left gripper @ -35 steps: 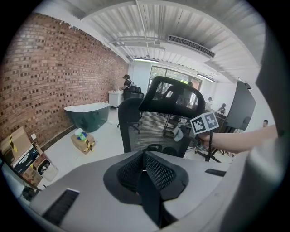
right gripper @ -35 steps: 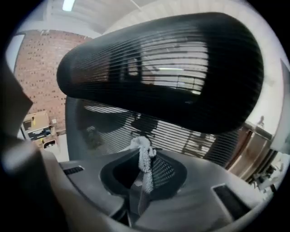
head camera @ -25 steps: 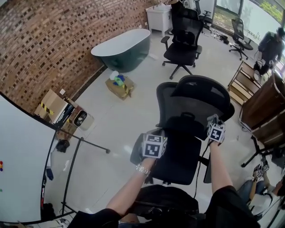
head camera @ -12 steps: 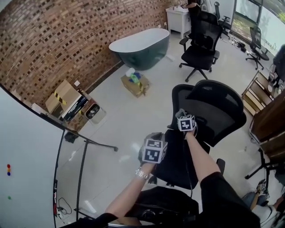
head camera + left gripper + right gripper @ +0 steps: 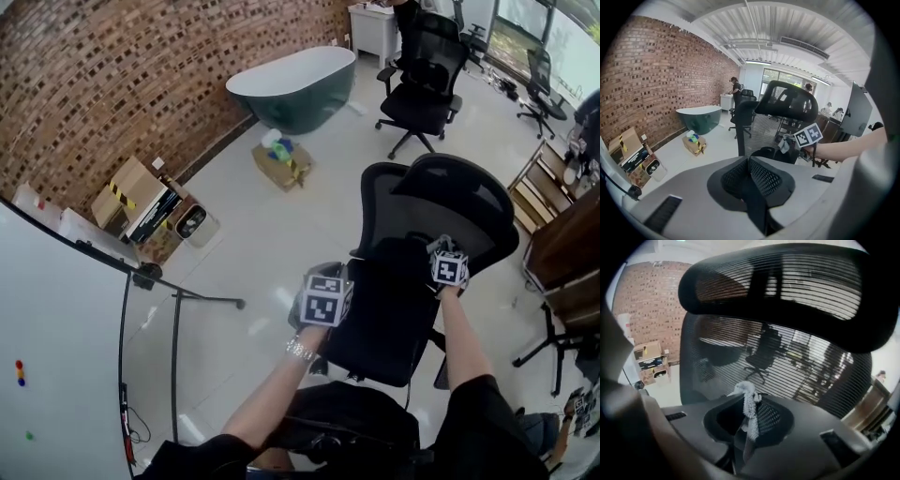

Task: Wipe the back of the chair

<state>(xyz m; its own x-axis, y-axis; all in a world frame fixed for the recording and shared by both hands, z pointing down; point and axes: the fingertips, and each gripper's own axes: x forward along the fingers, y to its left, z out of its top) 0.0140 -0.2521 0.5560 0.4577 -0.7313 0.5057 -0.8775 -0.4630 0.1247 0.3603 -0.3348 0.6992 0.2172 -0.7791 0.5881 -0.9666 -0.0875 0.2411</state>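
Observation:
The black mesh office chair [image 5: 427, 211] stands in front of me with its back towards me. My right gripper [image 5: 446, 261] is shut on a small grey cloth [image 5: 749, 404] and holds it up to the mesh back [image 5: 787, 362], under the headrest [image 5: 787, 282]. In the left gripper view the cloth [image 5: 784, 143] hangs by the marker cube [image 5: 807, 135], right at the chair back [image 5: 761, 133]. My left gripper [image 5: 323, 295] stays lower left of the chair, off the mesh. Its jaws are shut with nothing between them [image 5: 752, 180].
A dark green bathtub [image 5: 295, 84] stands by the brick wall, with a cardboard box [image 5: 281, 155] near it. A second office chair [image 5: 422, 80] is farther back. Boxes [image 5: 141, 202] lie at the left, a whiteboard stand [image 5: 173, 319] near me, wooden shelving [image 5: 567, 244] at the right.
My right gripper with the cloth swept left across the chair back, then back to the right side. The left gripper has hardly moved.

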